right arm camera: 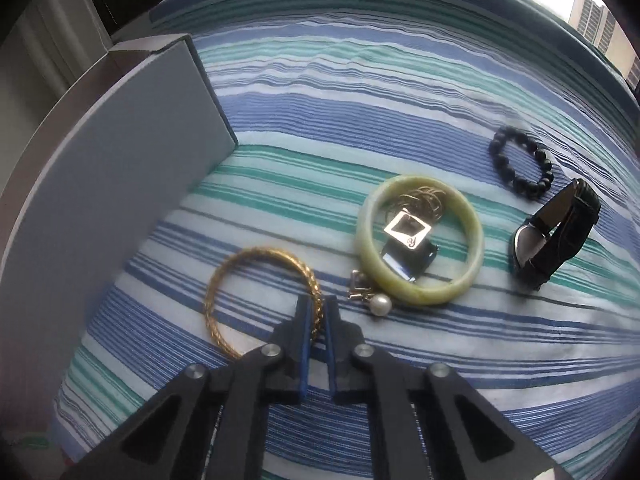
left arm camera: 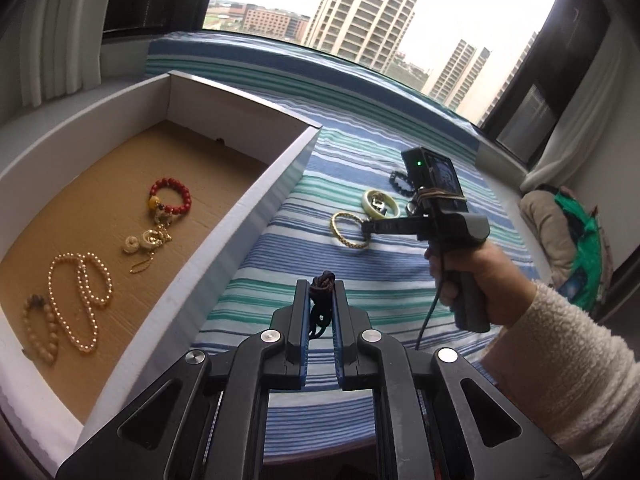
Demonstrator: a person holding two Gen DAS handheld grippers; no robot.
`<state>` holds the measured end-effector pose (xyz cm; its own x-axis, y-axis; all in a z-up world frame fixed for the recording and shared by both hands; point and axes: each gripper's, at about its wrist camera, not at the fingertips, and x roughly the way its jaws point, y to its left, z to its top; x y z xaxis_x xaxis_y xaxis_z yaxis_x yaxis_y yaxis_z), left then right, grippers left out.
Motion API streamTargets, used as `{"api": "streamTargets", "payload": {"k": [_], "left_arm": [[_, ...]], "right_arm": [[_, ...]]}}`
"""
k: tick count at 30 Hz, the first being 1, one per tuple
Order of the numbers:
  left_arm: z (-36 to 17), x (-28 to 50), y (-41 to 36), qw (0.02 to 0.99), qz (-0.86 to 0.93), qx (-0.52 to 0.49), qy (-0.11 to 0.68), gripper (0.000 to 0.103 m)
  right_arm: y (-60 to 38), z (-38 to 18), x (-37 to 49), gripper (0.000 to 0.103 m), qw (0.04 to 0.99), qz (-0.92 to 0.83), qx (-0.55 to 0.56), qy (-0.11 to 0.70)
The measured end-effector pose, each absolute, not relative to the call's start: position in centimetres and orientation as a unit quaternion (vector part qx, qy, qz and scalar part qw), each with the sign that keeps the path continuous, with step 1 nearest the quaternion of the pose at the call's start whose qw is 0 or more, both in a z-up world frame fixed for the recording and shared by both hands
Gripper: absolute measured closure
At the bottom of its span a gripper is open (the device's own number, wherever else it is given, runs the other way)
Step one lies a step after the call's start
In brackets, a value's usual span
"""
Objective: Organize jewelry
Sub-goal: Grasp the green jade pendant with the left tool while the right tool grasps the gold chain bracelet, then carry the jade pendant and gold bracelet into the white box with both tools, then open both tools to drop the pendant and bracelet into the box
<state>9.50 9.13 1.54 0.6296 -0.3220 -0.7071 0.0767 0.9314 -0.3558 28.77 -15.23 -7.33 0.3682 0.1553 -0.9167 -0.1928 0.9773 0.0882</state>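
soft grey daylight comes from the window (left arm camera: 384, 12), whose sky is overexposed. away from the window, shadows are weak. fisheye bends the edges; corners are dark.

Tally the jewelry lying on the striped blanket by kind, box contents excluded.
Bangles: 2, gold bangle, jade bangle
Beaded bracelets: 1, black bead bracelet
Watches: 1, black watch
Pendants: 2, square pendant inside the jade bangle, pearl pendant
Total: 6
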Motion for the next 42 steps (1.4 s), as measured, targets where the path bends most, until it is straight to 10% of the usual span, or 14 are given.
{"api": "streamTargets", "payload": {"k": [15, 33, 36, 38, 42], "left_arm": [[7.0, 7.3, 22.1, 0.921, 0.023, -0.178, 0.347, 0.095], [-2.6, 7.7, 27.2, 0.87, 0.128, -0.196, 0.435, 0.094], [-2.8, 7.4, 26.8, 0.867, 0.143, -0.186, 0.44, 0.07], [-2.6, 7.0, 26.6, 0.87, 0.149, -0.184, 0.432, 0.042], [-1.6, 6.2, 25.5, 0.88, 0.146, -0.179, 0.414, 0.031]], "right_arm": [[-6.3, 10.2, 23.8, 0.098, 0.868, 0.277, 0.031, 0.411], [13.6, 1.7, 19.8, 0.097, 0.794, 0.397, -0.081, 0.454], [13.3, 1.5, 19.5, 0.093, 0.796, 0.393, -0.083, 0.452], [12.7, 1.7, 19.3, 0.067, 0.803, 0.388, -0.078, 0.446], [9.6, 2.9, 18.8, 0.058, 0.822, 0.377, -0.061, 0.422]]}}
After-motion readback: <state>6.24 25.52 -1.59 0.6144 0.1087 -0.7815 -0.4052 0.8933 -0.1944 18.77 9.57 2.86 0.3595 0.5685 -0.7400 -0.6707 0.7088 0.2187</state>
